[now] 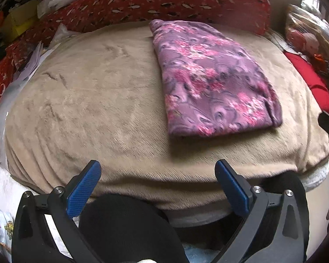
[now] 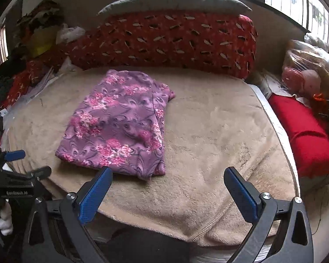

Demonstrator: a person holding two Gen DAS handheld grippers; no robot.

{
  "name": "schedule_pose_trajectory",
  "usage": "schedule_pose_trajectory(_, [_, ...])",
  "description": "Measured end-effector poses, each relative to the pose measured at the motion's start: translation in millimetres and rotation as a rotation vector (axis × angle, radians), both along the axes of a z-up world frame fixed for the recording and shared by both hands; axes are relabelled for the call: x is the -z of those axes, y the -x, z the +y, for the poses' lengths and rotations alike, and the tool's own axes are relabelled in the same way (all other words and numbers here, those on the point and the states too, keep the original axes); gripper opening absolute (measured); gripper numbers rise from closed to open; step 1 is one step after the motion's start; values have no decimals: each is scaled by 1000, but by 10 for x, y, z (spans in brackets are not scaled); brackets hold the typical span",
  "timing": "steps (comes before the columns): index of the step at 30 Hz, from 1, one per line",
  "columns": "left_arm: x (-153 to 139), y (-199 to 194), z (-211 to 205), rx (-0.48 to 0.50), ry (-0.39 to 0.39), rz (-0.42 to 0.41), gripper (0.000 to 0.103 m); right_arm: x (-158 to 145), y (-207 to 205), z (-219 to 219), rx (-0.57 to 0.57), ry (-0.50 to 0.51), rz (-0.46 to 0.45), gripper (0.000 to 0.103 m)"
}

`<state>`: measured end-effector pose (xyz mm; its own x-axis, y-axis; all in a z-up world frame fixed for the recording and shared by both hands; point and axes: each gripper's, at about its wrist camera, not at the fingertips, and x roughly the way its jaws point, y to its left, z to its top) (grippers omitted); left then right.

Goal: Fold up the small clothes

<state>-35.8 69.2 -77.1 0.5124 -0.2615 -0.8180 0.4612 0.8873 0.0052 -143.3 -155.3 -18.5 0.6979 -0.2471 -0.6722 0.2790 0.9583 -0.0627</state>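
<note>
The purple floral garment [image 1: 212, 79] is lying folded flat on the beige blanket [image 1: 98, 100], just in front of the red pillow [image 2: 164, 41]. Left tongs [image 1: 158, 186] and right tongs [image 2: 167, 195] both gape wide, gripping nothing, near the blanket's front edge.

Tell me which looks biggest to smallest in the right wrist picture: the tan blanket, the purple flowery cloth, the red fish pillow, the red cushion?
1. tan blanket
2. red fish pillow
3. purple flowery cloth, close to the pillow and nearer the camera, so this is unsure
4. red cushion, partly cut off at the edge
</note>
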Motion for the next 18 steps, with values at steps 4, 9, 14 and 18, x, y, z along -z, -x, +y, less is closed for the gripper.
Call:
schedule_pose_trajectory(4, [-3, 80, -33, 9, -12, 32, 103, -22, 31, 26, 5, -19, -14, 102])
schedule_pose_trajectory(9, [-110, 171, -91, 44, 36, 54, 103, -9, 64, 8, 11, -37, -18, 102])
schedule_pose_trajectory(14, [-264, 277, -152, 48, 99, 36, 103, 7, 126, -37, 25, -60, -23, 102])
schedule_pose_trajectory(18, [-275, 317, -164, 29, 138, 58, 103, -2, 187, -81, 36, -60, -29, 102])
